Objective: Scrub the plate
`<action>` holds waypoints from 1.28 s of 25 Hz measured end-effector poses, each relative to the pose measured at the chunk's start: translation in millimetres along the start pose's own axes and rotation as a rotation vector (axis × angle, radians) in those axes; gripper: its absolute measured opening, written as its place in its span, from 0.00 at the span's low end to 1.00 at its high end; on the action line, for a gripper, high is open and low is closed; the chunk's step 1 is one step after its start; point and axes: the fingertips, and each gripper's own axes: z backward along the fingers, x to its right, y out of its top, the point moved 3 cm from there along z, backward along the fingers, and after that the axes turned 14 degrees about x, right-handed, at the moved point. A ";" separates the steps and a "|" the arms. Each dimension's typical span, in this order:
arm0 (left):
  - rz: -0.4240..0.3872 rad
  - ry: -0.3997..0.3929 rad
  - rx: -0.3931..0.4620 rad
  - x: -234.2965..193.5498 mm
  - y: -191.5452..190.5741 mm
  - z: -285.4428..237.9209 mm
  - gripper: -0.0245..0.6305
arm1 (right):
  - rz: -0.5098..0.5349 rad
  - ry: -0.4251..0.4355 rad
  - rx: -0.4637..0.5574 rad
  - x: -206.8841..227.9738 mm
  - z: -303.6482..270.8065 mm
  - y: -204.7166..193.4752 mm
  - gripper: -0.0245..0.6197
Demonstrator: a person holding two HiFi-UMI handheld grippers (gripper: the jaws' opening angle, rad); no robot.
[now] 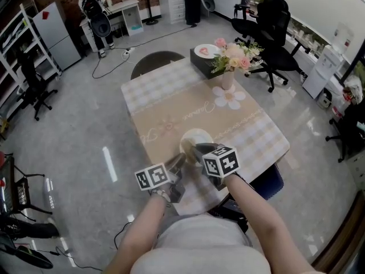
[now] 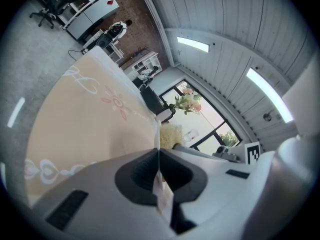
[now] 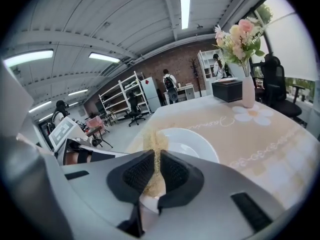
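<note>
Shelving rack (image 1: pixel 23 36): far left of the room, white, open tiers.
Fridge (image 1: pixel 56 32): far left, white, with a small red label on the door; print too small to read.
Person (image 1: pixel 93 5): far left at a white desk, back turned, dark backpack.
Table (image 1: pixel 157 99): centre, covered with a beige cloth with pale checked borders.
Cloth writing: one line of cursive script (image 1: pixel 191 114) across the middle, not legible; a white daisy print (image 1: pixel 228 97) lies to its far right.
Left gripper (image 1: pixel 180 160): near edge of the table, left of the plate; jaws closed on the plate's near-left rim, which shows edge-on as a thin white line between the pads in the left gripper view.
Left marker cube (image 1: pixel 153 176): black-and-white square code, no letters.
Plate (image 1: pixel 199 135): white, round, on the near half of the cloth, between the two grippers and pinched by the left one.
Scrubber (image 3: pixel 155 146): yellowish, fibrous, touching the plate's near rim.
Right gripper (image 1: pixel 197 149): just right of the left one, over the plate; jaws clamped on the scrubber.
Right marker cube (image 1: pixel 221 160): black-and-white square code, no letters.
Black box (image 1: pixel 201 66): far right of the table, with a white dish carrying something pink on top.
Vase (image 1: pixel 227 80): pale, just near the box, holding pink and cream flowers (image 1: pixel 234 56).
Office chair (image 1: pixel 275 30): black, on the floor far right of the table.
</note>
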 end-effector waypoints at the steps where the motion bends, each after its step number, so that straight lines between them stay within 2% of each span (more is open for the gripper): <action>1: 0.002 0.000 -0.001 -0.1 -0.2 -0.1 0.06 | -0.001 -0.009 -0.002 2.5 0.4 -0.9 0.10; 24: 0.006 -0.007 -0.004 -1.0 -1.0 -0.8 0.06 | 0.050 -0.342 -0.023 66.8 22.0 -7.4 0.10; 29: 0.005 -0.008 -0.004 -0.6 -1.1 -1.1 0.06 | 0.054 -0.438 -0.014 81.7 32.1 -4.8 0.10; 32: 0.002 -0.008 -0.003 0.0 -0.4 -0.2 0.06 | 0.070 -0.461 -0.013 84.1 36.9 -2.5 0.10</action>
